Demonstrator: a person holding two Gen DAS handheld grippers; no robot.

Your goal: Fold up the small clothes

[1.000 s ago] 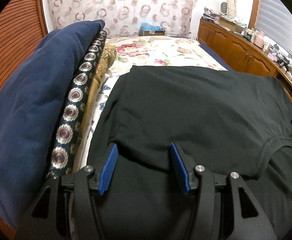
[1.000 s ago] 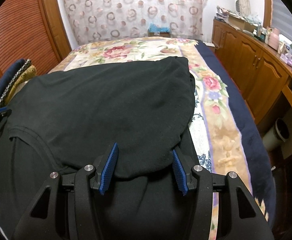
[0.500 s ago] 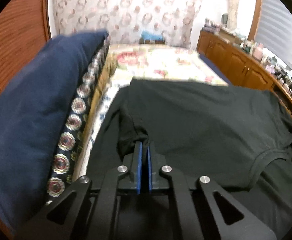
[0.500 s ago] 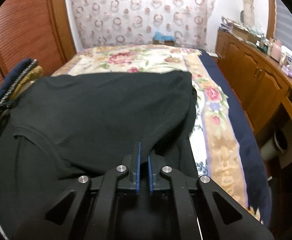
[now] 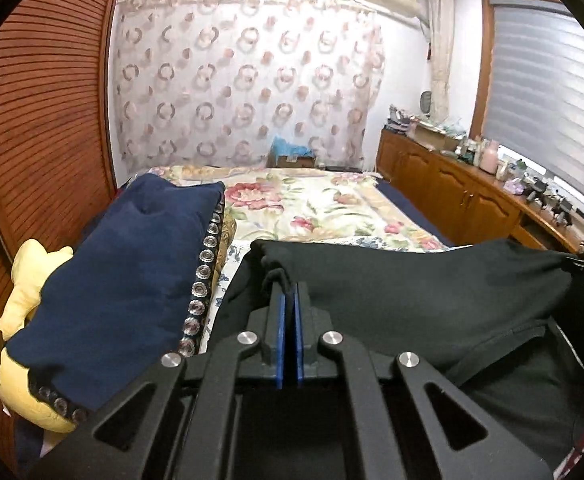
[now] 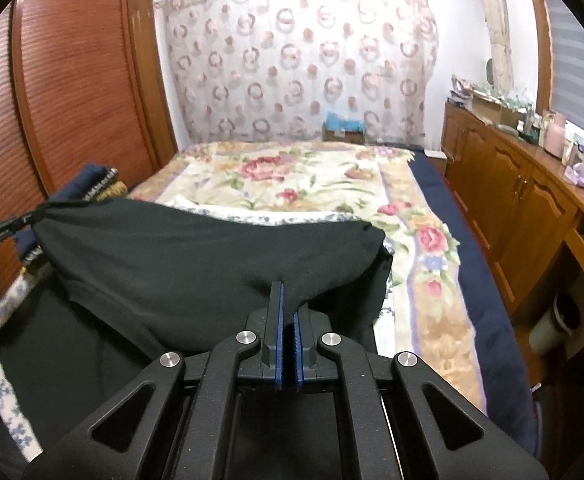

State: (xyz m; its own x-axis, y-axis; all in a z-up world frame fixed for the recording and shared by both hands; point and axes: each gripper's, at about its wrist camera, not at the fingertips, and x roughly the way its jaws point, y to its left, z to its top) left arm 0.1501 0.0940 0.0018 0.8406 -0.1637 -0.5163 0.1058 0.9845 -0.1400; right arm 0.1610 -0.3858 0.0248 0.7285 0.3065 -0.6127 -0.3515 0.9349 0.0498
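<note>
shirt (image 5: pixel 412 292) on bed (image 5: pixel 312 208), pillow (image 5: pixel 124 264) left (cabinets (image 5: pixel 452 188) right)

The black garment (image 5: pixel 432 292) hides the fingers' (image 5: pixel 279 304) tips; its lower part runs off-frame.

The room is softly lit; daylight glows through the grey slatted window blind (image 5: pixel 548 92); edges bend and go black; the right picture looks a bit blurry.
</note>
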